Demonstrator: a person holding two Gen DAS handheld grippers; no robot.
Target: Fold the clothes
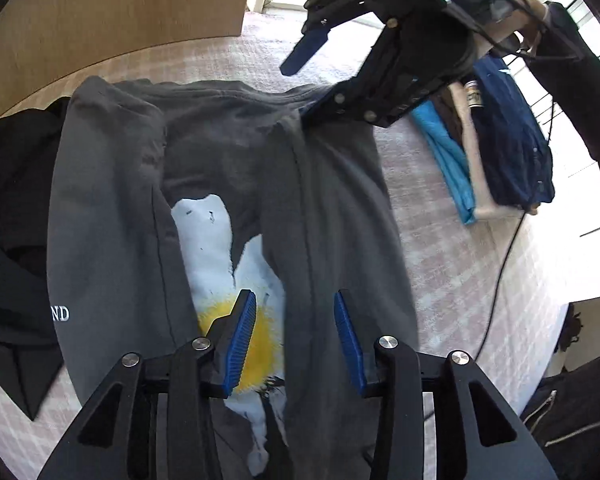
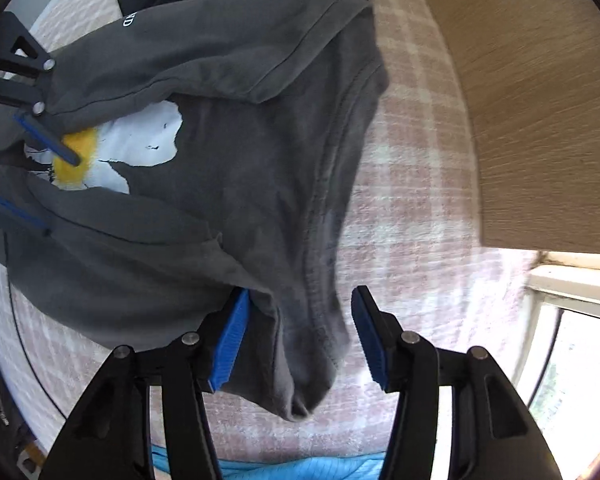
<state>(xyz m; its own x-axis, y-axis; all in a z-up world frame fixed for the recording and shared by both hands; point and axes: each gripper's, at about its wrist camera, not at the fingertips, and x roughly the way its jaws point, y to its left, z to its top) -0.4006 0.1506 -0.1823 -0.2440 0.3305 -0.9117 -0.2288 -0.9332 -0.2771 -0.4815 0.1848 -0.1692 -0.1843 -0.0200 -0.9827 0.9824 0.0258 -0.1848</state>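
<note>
We have the grey T-shirt (image 1: 112, 208) lying on the bed, both long sides folded inward so the white-and-yellow flower print (image 1: 216, 248) shows only in the gap between the two flaps. Our left gripper (image 1: 295, 336) hangs over the print end with its jaws parted and nothing pinched between the blue pads; our right gripper (image 2: 298, 336) stands at the opposite end, jaws likewise released, straddling the bunched corner of fabric (image 2: 300, 364) without pressing it. We judge that the side folds are set and the next job is the crosswise fold, so we should keep both claws clear of the cloth as we pull away, lest a pad drag a flap open. The bunched corner under the right gripper wants smoothing flat first, and we should take each end at matching points on its edge so the halves meet squarely. The surface is a pink-and-white checked bedcover (image 1: 440, 248), soft enough to let fabric creep. A black garment (image 1: 8, 220) lies touching the shirt's far side, a stack of folded clothes (image 1: 496, 152) sits well apart, a wooden headboard (image 2: 540, 100) rises behind, and a bright window (image 2: 576, 340) shows at the edge.
</note>
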